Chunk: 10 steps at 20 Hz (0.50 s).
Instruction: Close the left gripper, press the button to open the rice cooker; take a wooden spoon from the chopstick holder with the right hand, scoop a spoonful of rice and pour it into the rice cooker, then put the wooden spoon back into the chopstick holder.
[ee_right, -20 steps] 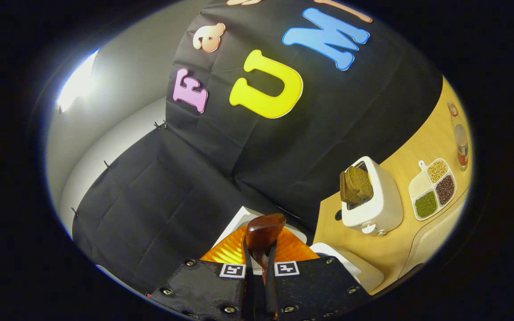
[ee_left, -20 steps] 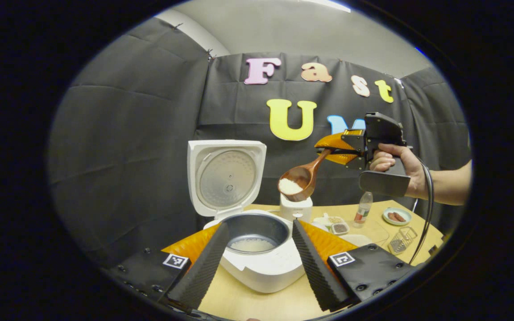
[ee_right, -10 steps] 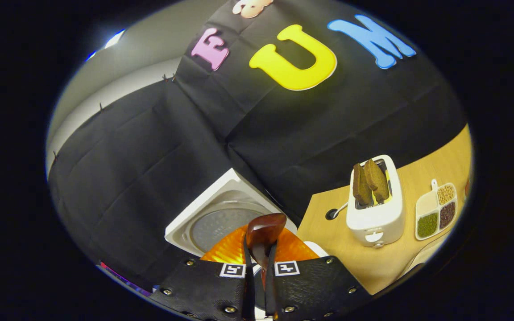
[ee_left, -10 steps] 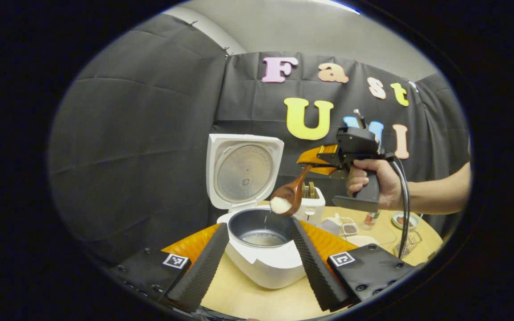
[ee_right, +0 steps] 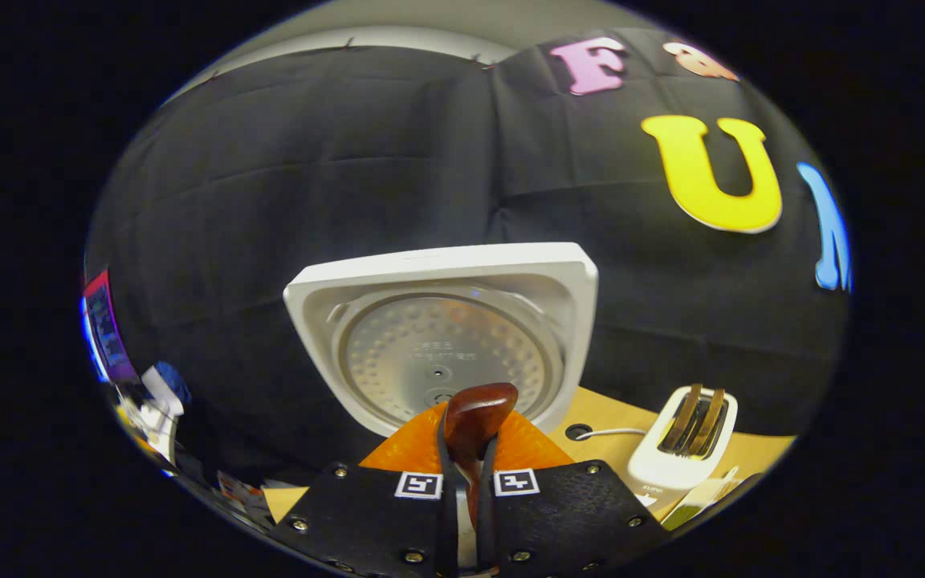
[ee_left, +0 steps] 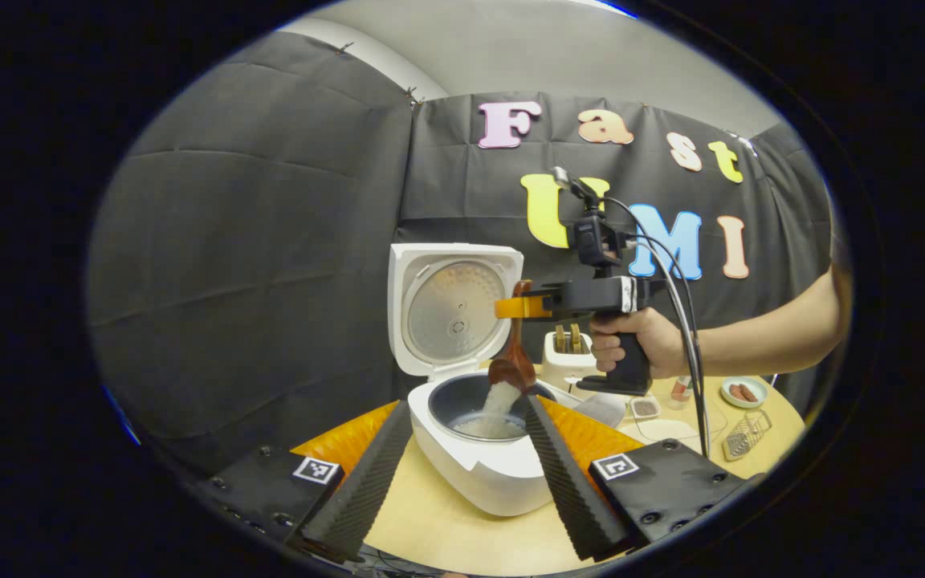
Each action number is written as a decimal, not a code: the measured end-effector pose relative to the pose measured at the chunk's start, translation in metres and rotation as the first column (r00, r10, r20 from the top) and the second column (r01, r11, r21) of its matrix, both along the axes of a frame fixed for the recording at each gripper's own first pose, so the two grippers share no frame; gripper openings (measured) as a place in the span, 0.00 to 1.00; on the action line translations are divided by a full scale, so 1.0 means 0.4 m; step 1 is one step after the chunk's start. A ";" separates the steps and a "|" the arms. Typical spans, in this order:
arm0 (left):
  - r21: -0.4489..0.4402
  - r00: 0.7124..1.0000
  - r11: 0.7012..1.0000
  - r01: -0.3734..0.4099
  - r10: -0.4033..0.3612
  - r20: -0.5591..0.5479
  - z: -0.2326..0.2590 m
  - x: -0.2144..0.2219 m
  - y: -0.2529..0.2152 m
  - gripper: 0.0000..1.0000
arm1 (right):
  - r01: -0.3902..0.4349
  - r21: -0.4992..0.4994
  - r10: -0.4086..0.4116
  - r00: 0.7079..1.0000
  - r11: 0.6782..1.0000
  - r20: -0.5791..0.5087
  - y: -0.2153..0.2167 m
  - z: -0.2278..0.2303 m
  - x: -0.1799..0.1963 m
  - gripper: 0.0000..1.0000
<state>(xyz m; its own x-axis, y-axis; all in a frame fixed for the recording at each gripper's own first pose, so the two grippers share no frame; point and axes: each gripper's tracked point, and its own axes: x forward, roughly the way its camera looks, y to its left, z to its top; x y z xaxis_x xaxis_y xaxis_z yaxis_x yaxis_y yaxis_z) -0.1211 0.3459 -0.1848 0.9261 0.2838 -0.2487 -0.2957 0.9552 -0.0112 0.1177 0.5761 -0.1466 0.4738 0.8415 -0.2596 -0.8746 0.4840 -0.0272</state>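
Observation:
The white rice cooker (ee_left: 495, 482) stands with its lid (ee_left: 454, 309) raised, and the dark inner pot (ee_left: 470, 401) holds rice. The wooden spoon (ee_left: 513, 361) hangs bowl-down over the pot while white rice (ee_left: 499, 400) streams from it. A hand holds my right gripper (ee_left: 520, 307) level above the pot, shut on the spoon's handle. In the right gripper view the handle's end (ee_right: 474, 409) pokes up between the closed fingers of the right gripper (ee_right: 466, 470), facing the lid (ee_right: 446, 337). My left gripper (ee_left: 466, 405) stays open in front of the cooker, one finger on either side.
A white toaster (ee_left: 567, 353) with bread slices stands behind the cooker and appears as the toaster (ee_right: 683, 445) in the right gripper view. To the right on the wooden table (ee_left: 446, 526) lie a divided bean tray (ee_left: 643, 407), a bottle (ee_left: 681, 388), a small dish (ee_left: 739, 392) and a wire basket (ee_left: 743, 433).
The right gripper came down and left over the pot and rolled the spoon from level to bowl-down, so rice now pours out. Left gripper stayed open.

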 end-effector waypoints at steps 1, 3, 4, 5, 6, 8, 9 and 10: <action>0.002 1.000 1.000 0.002 -0.002 0.001 0.000 0.000 0.000 0.99 | -0.041 -0.030 0.042 0.998 0.999 0.053 0.003 0.013 -0.019 0.09; 0.004 1.000 1.000 0.007 -0.007 0.003 0.001 0.001 -0.002 1.00 | -0.101 -0.085 0.113 0.981 0.991 0.155 0.008 0.025 -0.047 0.09; 0.004 1.000 1.000 0.010 -0.010 0.000 -0.004 0.001 -0.001 0.99 | -0.120 -0.108 0.140 0.970 0.987 0.200 0.013 0.022 -0.065 0.09; 0.003 1.000 1.000 0.011 -0.011 -0.001 -0.004 0.000 -0.001 0.99 | -0.132 -0.119 0.157 0.960 0.984 0.232 0.015 0.024 -0.077 0.09; 0.001 1.000 1.000 0.011 -0.011 0.002 -0.001 0.000 -0.001 0.99 | -0.143 -0.122 0.169 0.955 0.982 0.244 0.015 0.023 -0.085 0.09; -0.008 1.000 1.000 0.012 -0.012 0.012 0.007 0.003 -0.004 0.99 | -0.139 -0.078 0.153 0.964 0.987 0.218 0.008 0.038 -0.076 0.09; -0.011 1.000 1.000 0.011 -0.011 0.013 0.009 0.003 -0.003 0.99 | -0.127 -0.032 0.131 0.975 0.991 0.182 -0.005 0.047 -0.066 0.09; -0.013 1.000 1.000 0.012 -0.012 0.015 0.004 0.004 -0.004 0.99 | -0.108 0.016 0.105 0.985 0.994 0.138 -0.020 0.048 -0.050 0.09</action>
